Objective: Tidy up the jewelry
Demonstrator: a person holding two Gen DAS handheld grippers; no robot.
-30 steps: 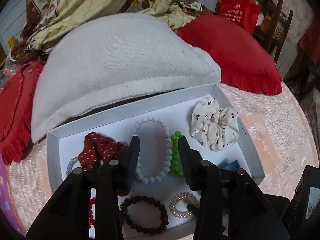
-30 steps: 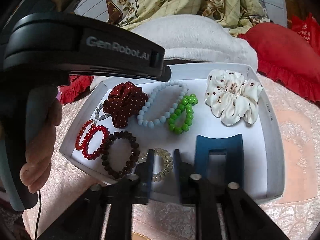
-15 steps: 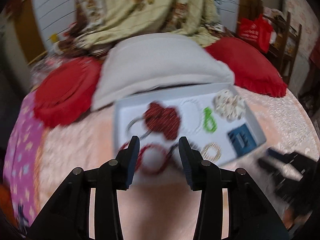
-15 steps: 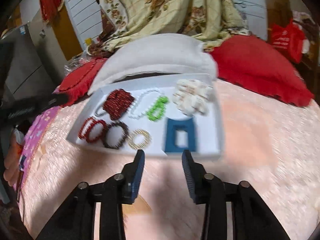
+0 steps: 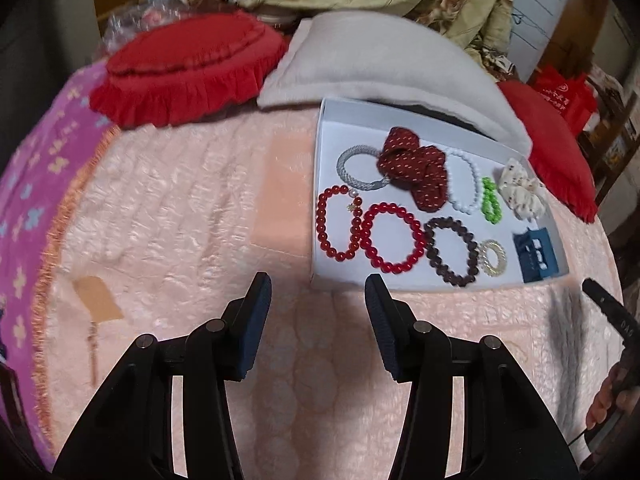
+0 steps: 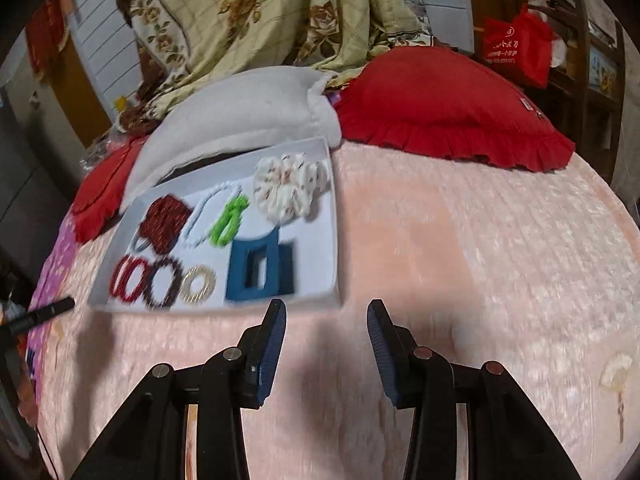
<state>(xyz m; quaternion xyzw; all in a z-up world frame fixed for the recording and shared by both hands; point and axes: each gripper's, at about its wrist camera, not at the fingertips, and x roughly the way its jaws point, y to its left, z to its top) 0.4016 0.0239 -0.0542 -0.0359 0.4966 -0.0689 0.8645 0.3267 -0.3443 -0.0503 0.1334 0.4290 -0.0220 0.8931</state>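
A white tray (image 5: pixel 320 184) lies on the pink bedspread and also shows in the right wrist view (image 6: pixel 334 240). It holds two red bead bracelets (image 5: pixel 394 240), a dark bead bracelet (image 5: pixel 452 252), a dark red scrunchie (image 5: pixel 416 172), a white bead bracelet (image 5: pixel 466 184), a green bracelet (image 5: pixel 490 206), a white scrunchie (image 6: pixel 288 188), a clear coil tie (image 5: pixel 493 258) and a blue clip (image 6: pixel 260 270). My left gripper (image 5: pixel 318 312) is open and empty, in front of the tray's left corner. My right gripper (image 6: pixel 326 340) is open and empty, in front of the tray's right corner.
A grey pillow (image 5: pixel 384 60) lies behind the tray, touching its back edge. Red ruffled cushions lie at the back left (image 5: pixel 188 68) and back right (image 6: pixel 440 104). A small tag with a pendant (image 5: pixel 96 308) lies on the bedspread at the left.
Both grippers have pulled back from over the tray to the bedspread in front of it and their jaws have opened wider. The left has swung left, the right has swung right.
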